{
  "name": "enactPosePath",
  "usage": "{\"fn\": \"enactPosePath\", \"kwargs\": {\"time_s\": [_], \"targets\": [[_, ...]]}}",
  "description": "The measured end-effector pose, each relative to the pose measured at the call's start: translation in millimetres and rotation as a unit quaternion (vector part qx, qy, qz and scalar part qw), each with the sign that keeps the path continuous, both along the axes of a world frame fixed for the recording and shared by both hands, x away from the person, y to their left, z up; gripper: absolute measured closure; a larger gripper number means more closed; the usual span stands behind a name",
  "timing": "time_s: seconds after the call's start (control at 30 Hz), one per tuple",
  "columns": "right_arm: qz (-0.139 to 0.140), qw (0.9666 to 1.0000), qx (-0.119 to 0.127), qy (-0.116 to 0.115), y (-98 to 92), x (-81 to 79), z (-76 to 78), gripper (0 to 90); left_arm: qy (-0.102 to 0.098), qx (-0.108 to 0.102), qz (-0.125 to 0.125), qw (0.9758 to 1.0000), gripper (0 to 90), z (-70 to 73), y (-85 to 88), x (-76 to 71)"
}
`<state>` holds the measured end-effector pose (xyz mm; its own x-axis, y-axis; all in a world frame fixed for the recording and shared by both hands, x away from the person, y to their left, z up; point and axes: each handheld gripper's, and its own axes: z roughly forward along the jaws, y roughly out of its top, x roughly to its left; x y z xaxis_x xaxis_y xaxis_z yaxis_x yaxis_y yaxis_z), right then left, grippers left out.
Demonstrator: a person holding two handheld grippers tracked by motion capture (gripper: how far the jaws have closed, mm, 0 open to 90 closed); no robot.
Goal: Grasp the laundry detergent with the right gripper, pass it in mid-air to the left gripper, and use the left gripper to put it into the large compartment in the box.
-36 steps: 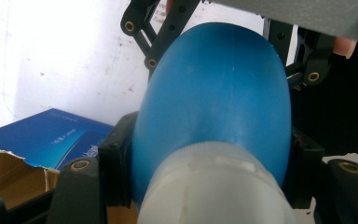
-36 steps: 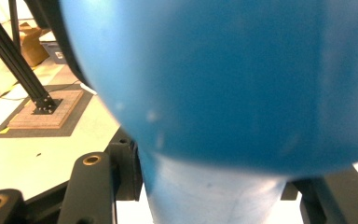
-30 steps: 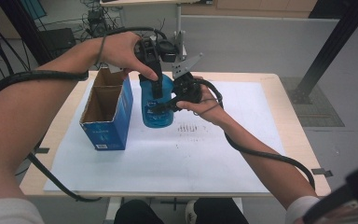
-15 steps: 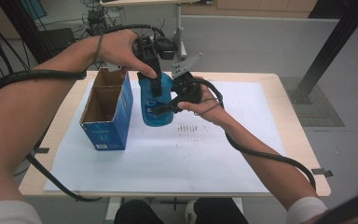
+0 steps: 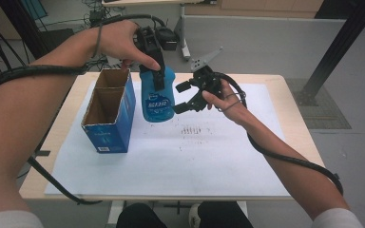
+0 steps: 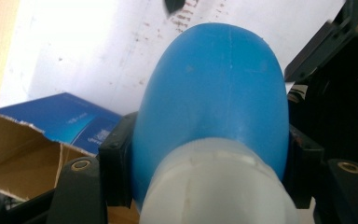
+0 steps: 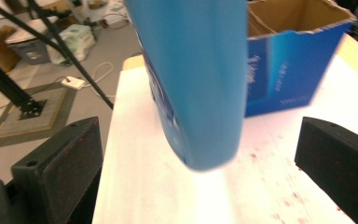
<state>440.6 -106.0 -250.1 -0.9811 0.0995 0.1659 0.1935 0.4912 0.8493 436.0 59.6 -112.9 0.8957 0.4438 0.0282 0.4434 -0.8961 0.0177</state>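
Right tool let go, left tool kept the bottle

The right tool (image 5: 186, 97) had just spread wide off the blue bottle (image 5: 157, 97), its jaws empty; the left tool (image 5: 153, 57) stayed clamped at its neck, holding it beside the open box (image 5: 108, 116) over the worktop (image 5: 290, 123).

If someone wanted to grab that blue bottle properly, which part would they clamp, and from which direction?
Probably the narrow shoulder just below the white cap, coming from above. The blue bottle tapers there, so jaws can span it; the left gripper is already shut on that part and holds the bottle upright. The broad lower body looks harder to span: the right gripper stands open beside it, its jaws having just opened.
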Motion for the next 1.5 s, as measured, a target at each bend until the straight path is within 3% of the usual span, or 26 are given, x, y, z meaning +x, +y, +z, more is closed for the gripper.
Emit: {"fn": "enactPosePath", "kwargs": {"time_s": [0.27, 0.5, 0.57, 0.7, 0.77, 0.9, 1.0, 1.07, 1.1, 1.13, 1.23, 1.27, 1.3, 1.4, 1.43, 1.47, 1.5], "targets": [[-0.046, 0.9983, -0.037, -0.002, -29.8, -3.3, 8.9, 0.3, -0.016, 0.007, 0.042, 0.9990, 36.1, 23.7, 6.0, -1.5], [-0.086, 0.9927, -0.084, -0.017, -54.3, -8.2, 18.8, 0.3, -0.015, 0.009, 0.105, 0.9944, 36.1, 42.0, 20.5, 2.8], [-0.093, 0.9911, -0.094, -0.016, -61.4, -10.1, 20.9, 0.3, -0.016, 0.005, 0.128, 0.9916, 36.2, 47.0, 26.2, 4.3], [-0.107, 0.9875, -0.115, -0.017, -74.9, -14.1, 23.4, 0.2, -0.021, -0.005, 0.189, 0.9817, 36.2, 59.4, 37.4, 6.0], [-0.113, 0.9856, -0.125, -0.019, -81.1, -16.1, 24.2, 0.2, -0.023, -0.003, 0.208, 0.9778, 36.2, 64.8, 42.4, 7.1], [-0.117, 0.9839, -0.133, -0.021, -89.5, -19.0, 26.4, 0.2, -0.027, 0.000, 0.252, 0.9675, 36.2, 73.4, 50.0, 9.9], [-0.122, 0.9832, -0.134, -0.025, -95.6, -21.2, 29.7, 0.2, -0.029, -0.005, 0.289, 0.9567, 36.2, 80.1, 56.3, 12.5], [-0.126, 0.9830, -0.131, -0.026, -100.0, -22.1, 32.0, 0.2, -0.031, -0.013, 0.320, 0.9469, 36.2, 86.5, 63.6, 15.4], [-0.127, 0.9829, -0.130, -0.029, -102.0, -22.7, 33.1, 0.2, -0.033, -0.016, 0.328, 0.9439, 36.2, 88.8, 66.5, 16.3], [-0.128, 0.9831, -0.128, -0.029, -103.5, -23.3, 33.8, 0.3, -0.037, -0.022, 0.346, 0.9373, 36.3, 92.5, 70.9, 17.7], [-0.131, 0.9822, -0.132, -0.030, -108.8, -24.6, 35.1, 0.2, -0.046, -0.028, 0.387, 0.9206, 36.2, 99.8, 80.3, 19.9], [-0.132, 0.9818, -0.133, -0.032, -110.4, -24.7, 35.3, 0.2, -0.051, -0.028, 0.403, 0.9132, 36.3, 102.8, 84.3, 20.6], [-0.133, 0.9814, -0.135, -0.033, -112.2, -25.1, 35.6, 0.2, -0.054, -0.028, 0.409, 0.9105, 36.2, 104.4, 86.9, 21.1], [-0.135, 0.9808, -0.137, -0.035, -116.2, -25.7, 36.4, 0.2, -0.062, -0.030, 0.442, 0.8945, 36.2, 110.6, 99.1, 22.1], [-0.135, 0.9808, -0.136, -0.036, -117.4, -25.8, 36.6, 0.2, -0.063, -0.031, 0.450, 0.8904, 36.3, 111.6, 102.2, 22.4], [-0.136, 0.9808, -0.135, -0.035, -118.0, -25.9, 36.8, 0.2, -0.064, -0.033, 0.468, 0.8810, 36.3, 113.2, 108.1, 22.8], [-0.136, 0.9804, -0.137, -0.037, -119.3, -25.7, 36.7, 0.2, -0.064, -0.033, 0.474, 0.8777, 36.3, 113.7, 109.9, 22.9]]}}
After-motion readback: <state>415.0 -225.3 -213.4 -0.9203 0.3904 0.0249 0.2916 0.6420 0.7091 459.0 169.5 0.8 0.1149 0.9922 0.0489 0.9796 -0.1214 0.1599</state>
